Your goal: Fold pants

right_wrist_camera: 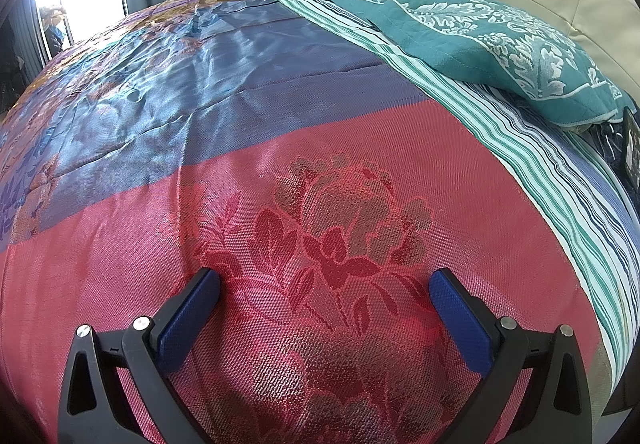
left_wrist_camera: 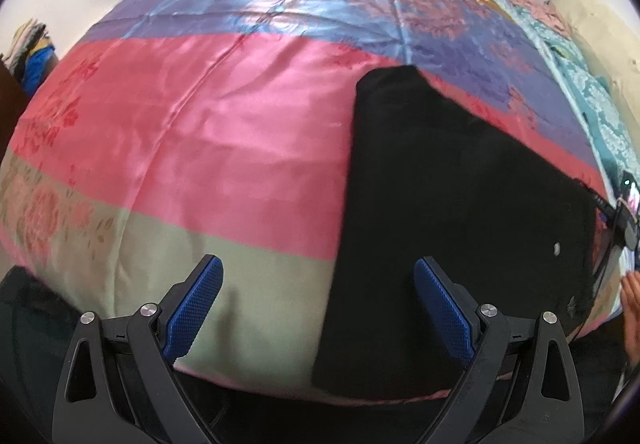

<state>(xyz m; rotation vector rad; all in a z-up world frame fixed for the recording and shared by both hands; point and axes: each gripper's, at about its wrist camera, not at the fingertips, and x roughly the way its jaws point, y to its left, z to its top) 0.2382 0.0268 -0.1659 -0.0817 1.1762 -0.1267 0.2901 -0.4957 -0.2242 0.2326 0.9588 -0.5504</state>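
Pants (left_wrist_camera: 460, 212) flat on satin bedspread (left_wrist_camera: 208, 116)

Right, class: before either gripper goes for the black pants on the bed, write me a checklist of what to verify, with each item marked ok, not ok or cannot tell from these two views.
1. Left gripper open and empty: ok, blue pads wide apart, nothing between them.
2. Right gripper open and empty: ok.
3. Black pants lie flat on the bedspread: ok, a long dark strip, apparently already folded lengthwise.
4. Pants in the right wrist view: not ok, only the red flower pattern shows.
5. Near end of the pants fully on the bed: cannot tell, it reaches the edge.
6. Pillow away from the pants: ok.
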